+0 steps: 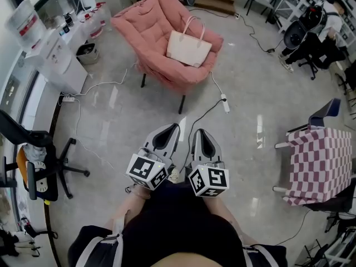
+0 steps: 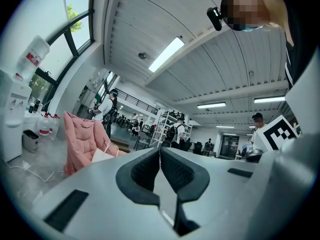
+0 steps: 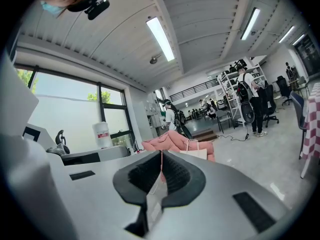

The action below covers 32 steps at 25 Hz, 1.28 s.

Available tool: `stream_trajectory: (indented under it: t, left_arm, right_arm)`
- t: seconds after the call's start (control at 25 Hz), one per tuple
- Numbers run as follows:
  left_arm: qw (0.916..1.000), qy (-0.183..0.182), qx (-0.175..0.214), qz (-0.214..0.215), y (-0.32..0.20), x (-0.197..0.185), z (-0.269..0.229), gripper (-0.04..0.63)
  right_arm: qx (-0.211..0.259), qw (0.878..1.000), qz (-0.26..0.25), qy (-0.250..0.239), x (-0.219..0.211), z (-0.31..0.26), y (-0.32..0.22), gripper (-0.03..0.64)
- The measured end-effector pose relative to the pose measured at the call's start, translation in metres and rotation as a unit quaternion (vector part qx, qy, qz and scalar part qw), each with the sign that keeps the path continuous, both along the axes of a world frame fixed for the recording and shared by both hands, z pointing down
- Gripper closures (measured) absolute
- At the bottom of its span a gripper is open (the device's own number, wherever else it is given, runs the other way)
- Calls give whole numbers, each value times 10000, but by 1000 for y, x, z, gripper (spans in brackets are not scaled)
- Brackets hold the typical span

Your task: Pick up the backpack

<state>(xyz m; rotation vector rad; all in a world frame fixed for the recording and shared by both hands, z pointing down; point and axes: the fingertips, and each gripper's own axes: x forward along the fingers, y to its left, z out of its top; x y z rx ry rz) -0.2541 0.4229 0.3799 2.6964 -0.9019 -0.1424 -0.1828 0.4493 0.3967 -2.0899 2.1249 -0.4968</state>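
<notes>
Pink chair, taken as the landmark. A cream bag with two handles is set upright on its seat and leaned against the backrest. The left gripper and right gripper are held side by side over the floor, well apart from the chair and pointed toward it. Both pairs of jaws are clenched together, with nothing grasped. A power strip is seen on the floor near the chair.

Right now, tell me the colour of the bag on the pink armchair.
The bag is cream, handles included; the head view shows it best.
</notes>
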Motion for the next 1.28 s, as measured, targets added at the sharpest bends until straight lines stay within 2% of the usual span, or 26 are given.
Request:
stream_trajectory:
  t: [0.24,0.68,0.92,1.28]
  left_arm:
    - [9999,29,-128,20,-9,1,8,569]
    - [9993,-125,-321,128,-9,5,21,569]
    - [9992,-136,-364,19,-30,7,25,569]
    - [9993,-226,-302,-52,-77,29,24,569]
  right_arm:
    - [-123,9999,16,0,1,8,-9,584]
    - [-306,9993,57,-210,1,20,-13,584]
    - [-339,9991,-24,-245,5,23,-34,584]
    - [-286,9991,-163,-278,25,21,-89,584]
